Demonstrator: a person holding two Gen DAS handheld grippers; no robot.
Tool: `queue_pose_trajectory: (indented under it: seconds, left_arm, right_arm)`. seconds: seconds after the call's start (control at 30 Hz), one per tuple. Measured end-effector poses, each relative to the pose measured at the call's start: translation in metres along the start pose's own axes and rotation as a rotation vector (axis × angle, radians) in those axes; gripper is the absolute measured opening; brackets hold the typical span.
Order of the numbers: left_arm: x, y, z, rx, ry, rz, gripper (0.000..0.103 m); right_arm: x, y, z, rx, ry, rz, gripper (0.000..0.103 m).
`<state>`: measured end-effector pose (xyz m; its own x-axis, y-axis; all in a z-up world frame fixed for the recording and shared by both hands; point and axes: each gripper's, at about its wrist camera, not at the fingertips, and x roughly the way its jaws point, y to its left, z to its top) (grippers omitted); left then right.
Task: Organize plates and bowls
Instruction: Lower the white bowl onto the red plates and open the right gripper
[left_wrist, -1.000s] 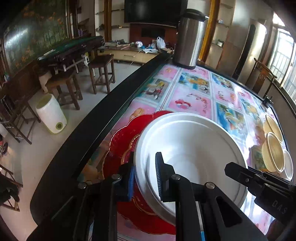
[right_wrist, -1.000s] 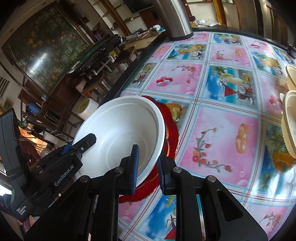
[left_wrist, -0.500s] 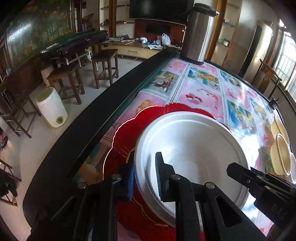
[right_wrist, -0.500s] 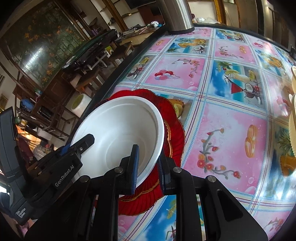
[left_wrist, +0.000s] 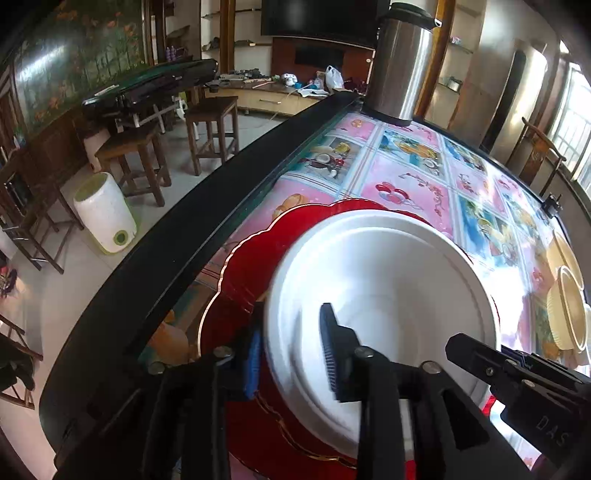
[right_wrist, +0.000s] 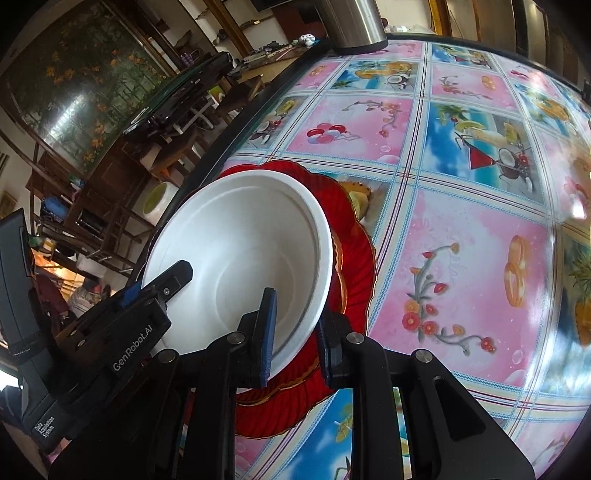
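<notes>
A white bowl (left_wrist: 388, 277) (right_wrist: 251, 236) sits over a red scalloped plate (left_wrist: 236, 295) (right_wrist: 354, 266) near the left edge of the table. My left gripper (left_wrist: 291, 350) straddles the bowl's near rim. Its jaws are opening, and the pads stand a little off the rim on both sides. In the right wrist view, my right gripper (right_wrist: 295, 338) is shut on the bowl's rim at the opposite side, one pad inside the bowl and one outside. Each gripper's tip shows in the other's view.
The table's black curved edge (left_wrist: 147, 277) runs close along the left of the plate. A tall steel flask (left_wrist: 399, 59) (right_wrist: 351, 22) stands at the far end. Cream bowls and plates (left_wrist: 569, 314) are stacked at the right. Stools and a white bin stand on the floor beyond.
The bowl has come down toward the red plate, with both grippers following. The left gripper's jaws have spread away from the rim. The right gripper keeps its hold.
</notes>
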<state>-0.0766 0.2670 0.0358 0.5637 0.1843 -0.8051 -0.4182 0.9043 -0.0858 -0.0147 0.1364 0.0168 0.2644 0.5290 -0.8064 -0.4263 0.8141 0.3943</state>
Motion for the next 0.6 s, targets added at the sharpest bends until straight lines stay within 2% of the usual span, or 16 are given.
queue_pose_trajectory:
  seconds: [0.03, 0.07, 0.1, 0.17, 0.37, 0.6]
  left_arm:
    - [-0.001, -0.001, 0.0, 0.006, -0.002, -0.002, 0.04]
    - [-0.003, -0.003, -0.001, 0.011, -0.008, 0.002, 0.049]
    - [-0.006, -0.004, -0.001, 0.017, -0.02, 0.02, 0.062]
    - [-0.011, -0.006, -0.001, 0.026, -0.051, 0.053, 0.072]
    - [-0.027, -0.002, 0.004, 0.019, -0.097, 0.069, 0.073]
    - [-0.035, -0.007, 0.006, 0.024, -0.114, 0.056, 0.074]
  right_arm:
    - [-0.002, 0.0, 0.0, 0.0, -0.002, -0.007, 0.02]
    - [-0.004, 0.0, 0.0, 0.0, -0.006, -0.008, 0.02]
    - [-0.007, 0.0, 0.0, 0.002, -0.014, -0.003, 0.02]
    - [-0.013, -0.001, 0.0, 0.007, -0.024, 0.003, 0.02]
    - [-0.031, -0.006, -0.002, 0.022, -0.05, 0.011, 0.02]
    - [-0.047, -0.005, -0.007, 0.022, -0.072, 0.028, 0.02]
